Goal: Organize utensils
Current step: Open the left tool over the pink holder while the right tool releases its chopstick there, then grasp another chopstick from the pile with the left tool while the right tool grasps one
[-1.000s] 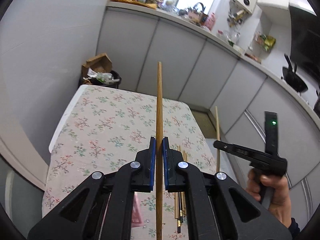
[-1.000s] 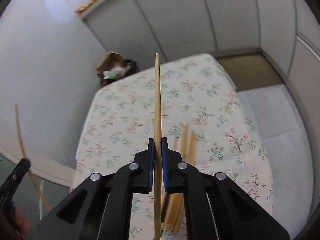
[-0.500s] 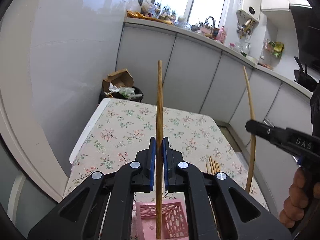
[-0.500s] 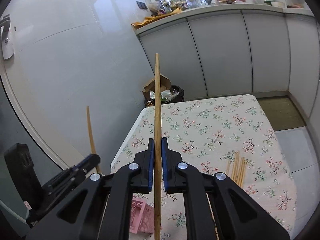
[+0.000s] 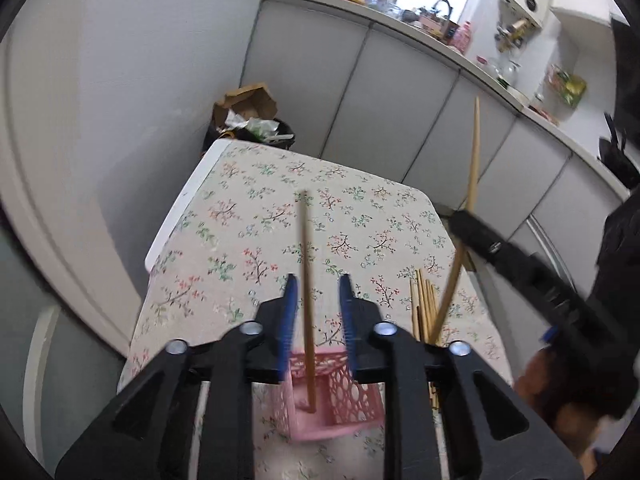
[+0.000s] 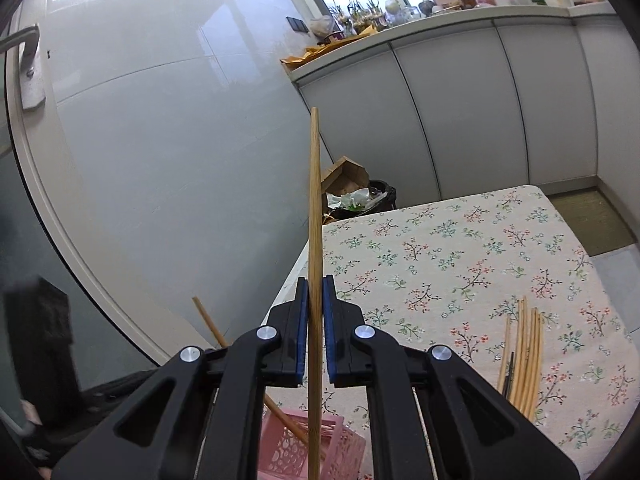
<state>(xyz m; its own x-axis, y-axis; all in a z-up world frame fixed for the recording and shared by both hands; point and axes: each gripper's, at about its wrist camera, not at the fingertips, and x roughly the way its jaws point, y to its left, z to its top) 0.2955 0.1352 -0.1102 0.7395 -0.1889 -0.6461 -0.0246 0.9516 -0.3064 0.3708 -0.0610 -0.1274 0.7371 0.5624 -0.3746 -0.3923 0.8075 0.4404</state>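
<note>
A kitchen fills both views: glossy pale wall (image 6: 160, 140) panels at left, a run of flat grey cabinets (image 5: 392, 92) curving across the upper frame, and above them a counter (image 6: 440, 20) crowded with plants, jars and bottles under a bright window. A dark bin (image 5: 256, 128) stuffed with cardboard and plastic stands at the far corner of the table.

The table (image 5: 248, 216), centre frame, wears a cream cloth printed with small red and green sprigs; its surface looks matte and lightly woven, with rounded corners.

At lower centre of the left wrist view sits a pink basket (image 5: 340, 404), a square plastic holder with lattice-cut walls. A bundle (image 6: 524, 364) of pale wooden chopsticks lies flat on the cloth at lower right of the right wrist view, just beside the basket in the other view.

The left gripper (image 5: 316, 292), black with blue pads, has its jaws opening; a thin round chopstick (image 5: 307, 300) stands between them, clear of both pads, blurred, its lower end inside the basket. The right gripper (image 6: 316, 292) is pressed tight on a second stick (image 6: 315, 240), smooth, straw-coloured and upright, whose lower end reaches down over the basket rim. In the left wrist view that gripper enters from the right, a hand (image 5: 560, 404) beneath it.
</note>
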